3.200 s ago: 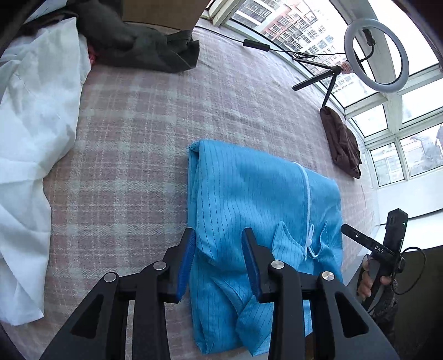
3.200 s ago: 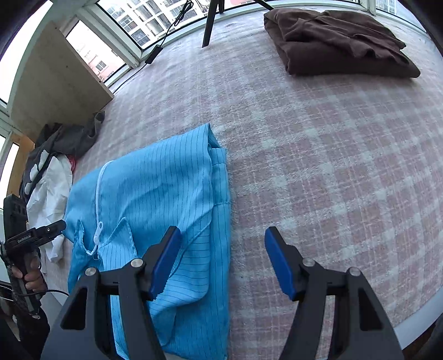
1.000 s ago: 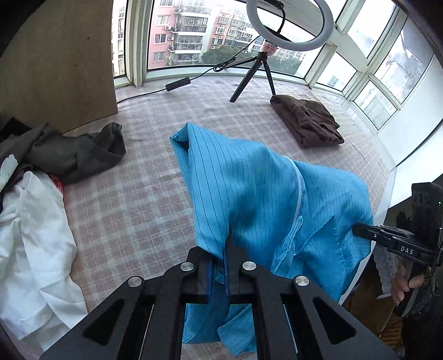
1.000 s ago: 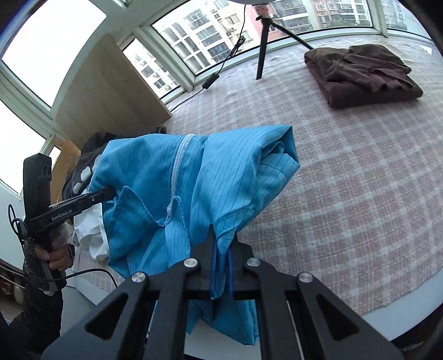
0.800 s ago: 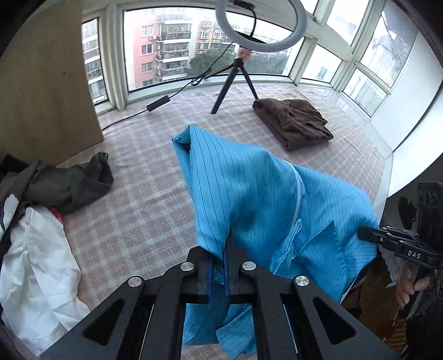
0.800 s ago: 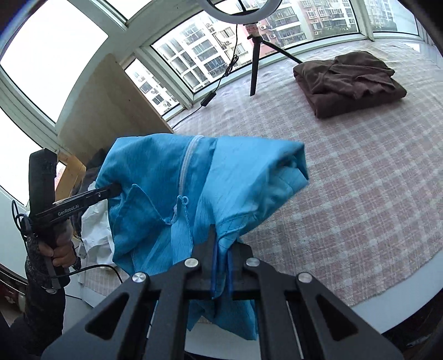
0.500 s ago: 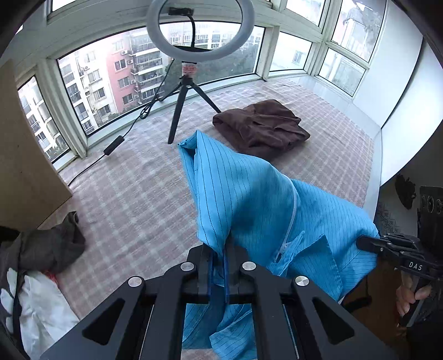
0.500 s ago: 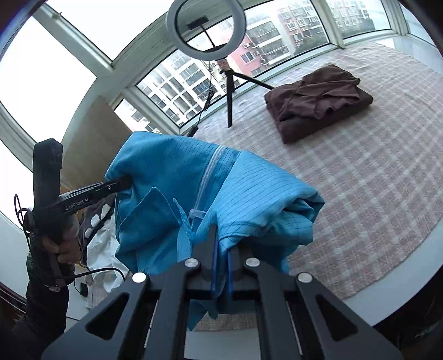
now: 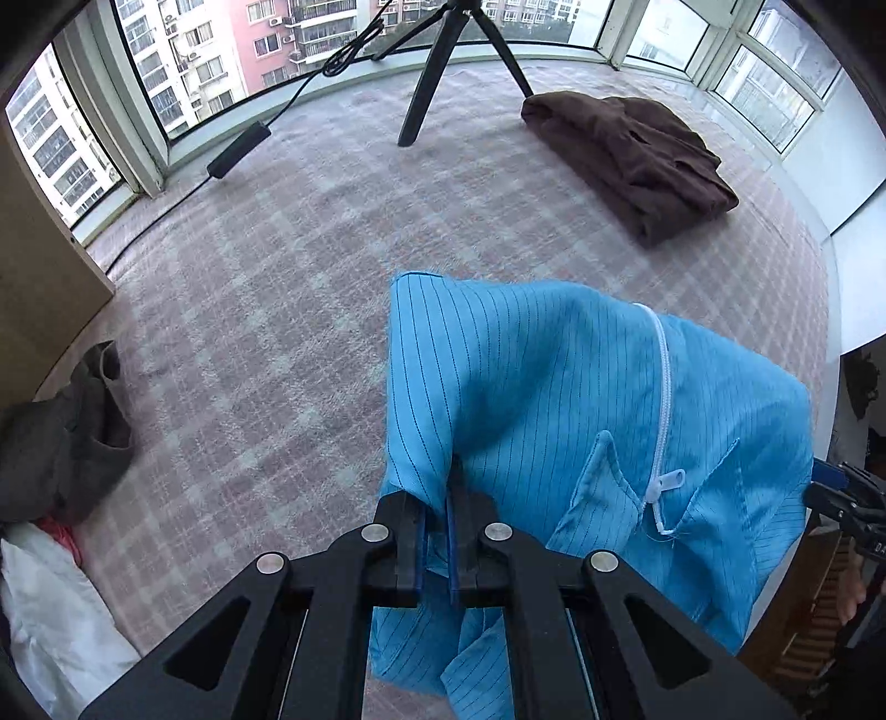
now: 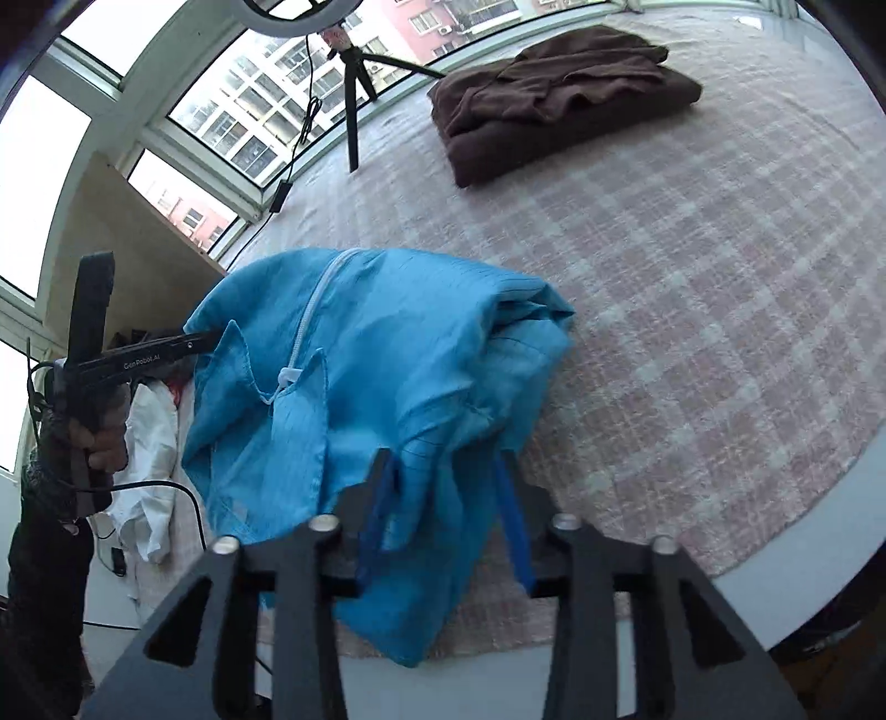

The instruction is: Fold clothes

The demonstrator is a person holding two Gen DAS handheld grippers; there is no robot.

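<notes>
Folded blue striped jacket (image 9: 526, 382) hangs bunched, left jaws pinching it, right jaws seemingly spread.

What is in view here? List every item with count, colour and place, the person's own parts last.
jacket: 1, blue with white zip, lifted off the blanket, clamped in the left tongs
blanket: 1, pink-grey plaid, covering the surface
brown garment: 1, folded, far side of the blanket
grey garment: 1, crumpled, left edge
white cloth: 1, near left edge
tripod: 1, black, by the windows
ring light: 1, on the tripod
left tongs: shut on the jacket
right tongs: open, jacket between its fingers
hand: 1, holding the left tongs' grip
</notes>
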